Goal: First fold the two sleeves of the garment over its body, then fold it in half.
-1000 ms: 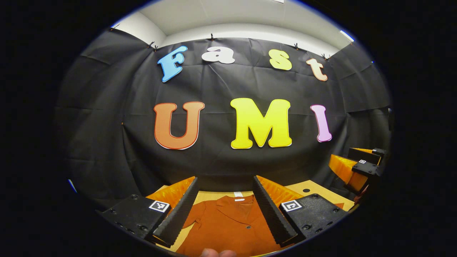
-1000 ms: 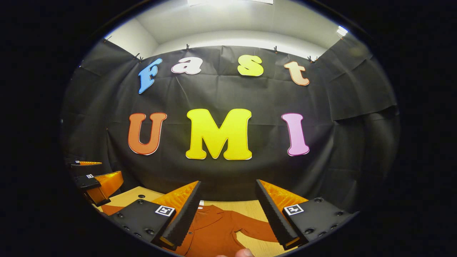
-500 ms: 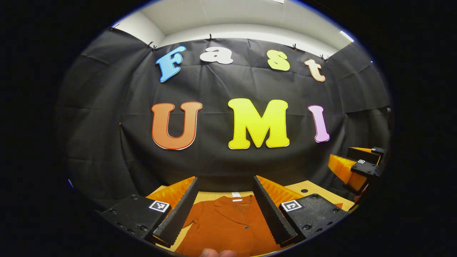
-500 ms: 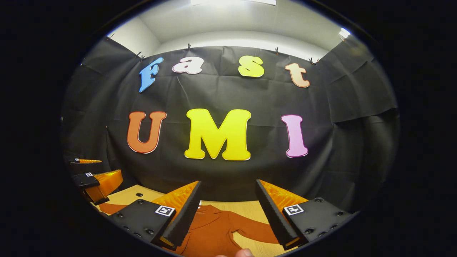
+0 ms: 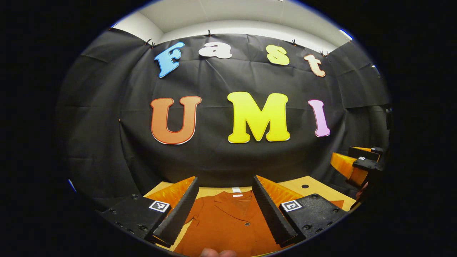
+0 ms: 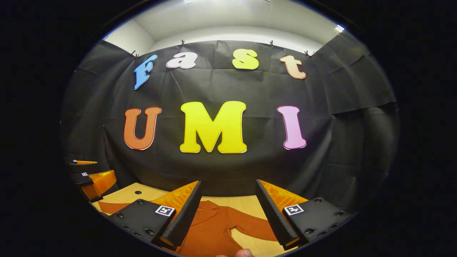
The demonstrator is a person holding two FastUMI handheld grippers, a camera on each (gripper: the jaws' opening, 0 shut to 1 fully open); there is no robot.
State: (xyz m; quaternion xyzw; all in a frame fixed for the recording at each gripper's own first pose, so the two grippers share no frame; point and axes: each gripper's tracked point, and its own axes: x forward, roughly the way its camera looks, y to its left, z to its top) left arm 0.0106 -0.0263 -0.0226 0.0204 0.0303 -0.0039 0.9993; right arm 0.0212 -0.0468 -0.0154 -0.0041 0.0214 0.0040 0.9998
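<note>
A rust-orange collared shirt (image 5: 228, 225) lies flat on the wooden table (image 5: 314, 189), collar toward the far wall. In the left gripper view my left gripper (image 5: 225, 210) is open above its chest and collar, holding nothing. In the right gripper view the shirt (image 6: 214, 228) spreads below my right gripper (image 6: 228, 214), which is open and empty; one sleeve (image 6: 255, 228) runs to the right and the other sleeve (image 6: 109, 207) reaches left. The right gripper (image 5: 357, 166) also shows at the far right of the left gripper view, and the left gripper (image 6: 91, 178) at the far left of the right gripper view.
The black cloth wall (image 5: 228, 160) stands right behind the table's far edge. A small round hole (image 5: 304, 186) marks the tabletop near the back right. A fingertip (image 5: 217, 252) of the person shows at the bottom edge.
Both views have tilted down a little, so more of the shirt and table shows between the fingers. Both grippers stay open.
</note>
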